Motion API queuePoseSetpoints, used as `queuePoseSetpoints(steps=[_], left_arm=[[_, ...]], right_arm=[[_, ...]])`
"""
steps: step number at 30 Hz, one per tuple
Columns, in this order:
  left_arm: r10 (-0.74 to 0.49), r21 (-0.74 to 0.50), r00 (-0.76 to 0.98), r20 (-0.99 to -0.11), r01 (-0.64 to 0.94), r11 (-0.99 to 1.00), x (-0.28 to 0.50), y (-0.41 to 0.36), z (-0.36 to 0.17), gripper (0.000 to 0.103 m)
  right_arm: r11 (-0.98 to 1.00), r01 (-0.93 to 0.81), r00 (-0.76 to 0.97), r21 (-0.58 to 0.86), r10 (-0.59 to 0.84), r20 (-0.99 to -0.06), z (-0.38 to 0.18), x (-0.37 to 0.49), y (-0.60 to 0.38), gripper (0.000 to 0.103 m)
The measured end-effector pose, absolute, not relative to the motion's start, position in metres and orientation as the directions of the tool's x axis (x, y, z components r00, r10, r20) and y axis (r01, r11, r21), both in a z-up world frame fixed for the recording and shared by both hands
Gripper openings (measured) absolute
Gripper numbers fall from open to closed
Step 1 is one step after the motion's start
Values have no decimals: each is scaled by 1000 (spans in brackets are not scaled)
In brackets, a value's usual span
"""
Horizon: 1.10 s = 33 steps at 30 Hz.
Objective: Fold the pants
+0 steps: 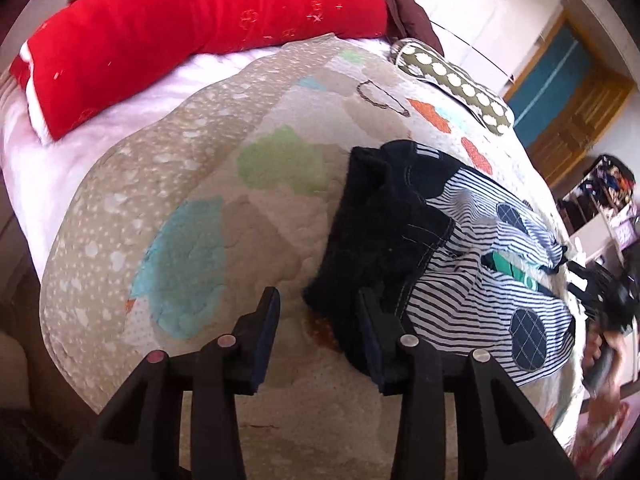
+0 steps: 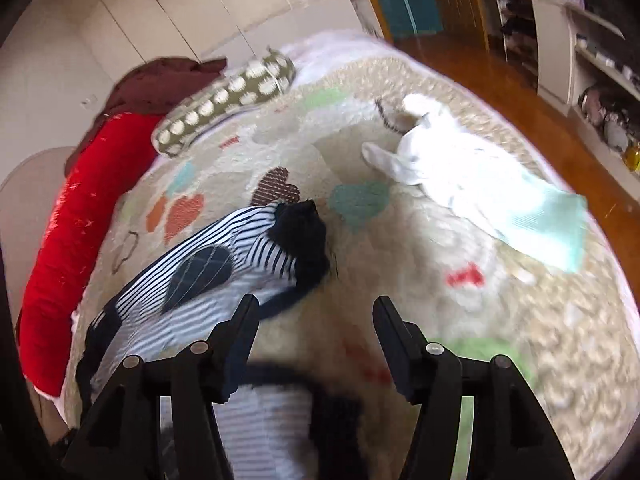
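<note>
Now the striped pants (image 1: 472, 280) with their dark waistband lie spread out on the quilt (image 1: 208, 184), toward the bed's side edge, away from the red bolster (image 1: 192, 24) at the head. Left gripper (image 1: 318, 332) hovers over the waistband end, jaws parted, grasping nothing. Right gripper (image 2: 316, 332) hangs above the leg end, likewise released. Beyond, a white garment (image 2: 452, 168) sprawls near the bed's far edge, a dotted cushion (image 2: 224, 100) beside the bolster.

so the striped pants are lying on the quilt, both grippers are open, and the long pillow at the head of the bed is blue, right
Not quite: the long pillow is red, not blue, as the left wrist view shows. The rest holds: the striped pants lie on the quilt, and the left gripper and right gripper are both open.
</note>
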<state>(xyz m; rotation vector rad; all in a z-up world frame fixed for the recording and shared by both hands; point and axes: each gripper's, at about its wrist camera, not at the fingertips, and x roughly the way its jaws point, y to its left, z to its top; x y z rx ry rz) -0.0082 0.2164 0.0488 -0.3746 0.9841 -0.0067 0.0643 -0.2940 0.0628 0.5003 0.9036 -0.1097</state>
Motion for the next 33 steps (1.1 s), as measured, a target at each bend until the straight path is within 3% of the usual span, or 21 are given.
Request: queuePoseSetpoints(steps=[2,4,5,8,16,18,21,24,25,27,29,31,32,33], left_arm=[[-166,-314,557,-814,-180,932,-10,221,48,38],[-157,-308,557,-815,-187,933,-12,224,48,38],[-152,-303,558,-816,-189,934,-13,225,48,38],[-141,-291,564,-813,-185,939,-14,226,52,38],[-162,-296,593,-788,-135,946,-13,206,68,43],[-160,-284,600,-784,-117,952,-16,199,72,44],[-138,-248,615,-776,-97,964,-23,189,79,48],[-136,-237,620,-773,-82,968,-29,182,81,49],[-148,-245,619,-772,-75,967,-31,180,81,49],[-162,-254,619,-769,-62,965,-37,177,84,49],[-167,-251,621,-765,-49,967,-42,174,87,49],[-170,-246,624,-762,-36,969,-45,171,90,49],[-169,-242,626,-761,-32,970,-46,170,91,50],[-167,-238,628,-760,-31,971,-46,170,93,51]], right_arm=[[854,318,586,412,165,-794,48,91,-300,64],[818,340,571,464,212,-793,35,107,-304,36],[803,338,577,491,236,-782,34,109,-304,13],[780,314,598,541,280,-751,40,97,-303,13],[823,330,584,463,208,-785,43,50,-316,17],[839,351,602,414,136,-787,51,38,-315,32],[848,311,675,428,120,-728,73,20,-309,33],[863,203,698,462,204,-687,88,0,-283,36],[873,189,688,450,210,-695,87,-4,-274,40],[912,209,655,353,137,-743,79,-13,-256,58],[930,246,638,274,57,-768,68,-19,-250,61],[919,254,619,301,85,-781,52,-23,-254,48],[900,230,608,370,164,-777,45,-25,-257,11],[873,209,600,441,242,-763,39,-29,-262,12]])
